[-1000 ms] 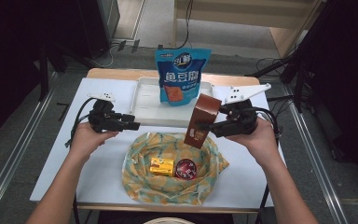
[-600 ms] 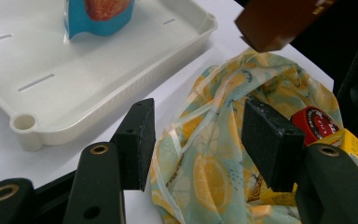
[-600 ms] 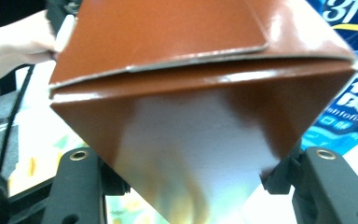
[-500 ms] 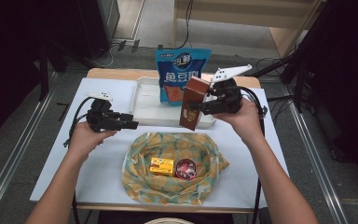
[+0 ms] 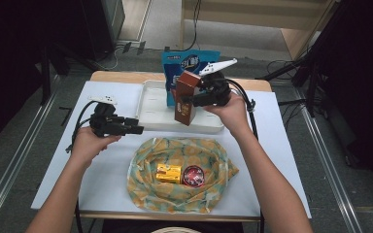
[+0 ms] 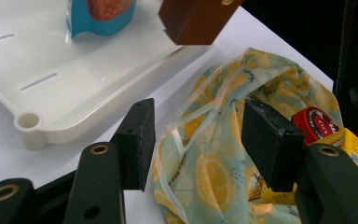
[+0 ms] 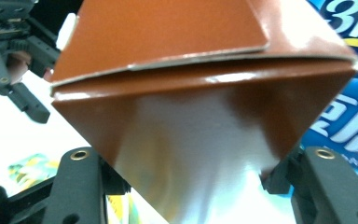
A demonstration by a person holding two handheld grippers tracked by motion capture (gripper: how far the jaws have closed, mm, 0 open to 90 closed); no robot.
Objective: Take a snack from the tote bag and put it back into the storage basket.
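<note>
The right gripper [image 5: 190, 99] clamps a brown box [image 5: 186, 97], holding it above the white tray [image 5: 151, 107] just before a blue pouch [image 5: 190, 60]. The left gripper [image 5: 137, 125] hovers wide and empty over the counter [image 5: 107, 174], beside a lemon-print cloth [image 5: 175, 155].

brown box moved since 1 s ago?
Yes. The brown box, shut in the right gripper, went from over the cloth bag's rim away from the person, to above the white tray.

Black hand-held gripper [image 5: 128, 127]; brass-ringed screw holes; trailing black cables
</note>
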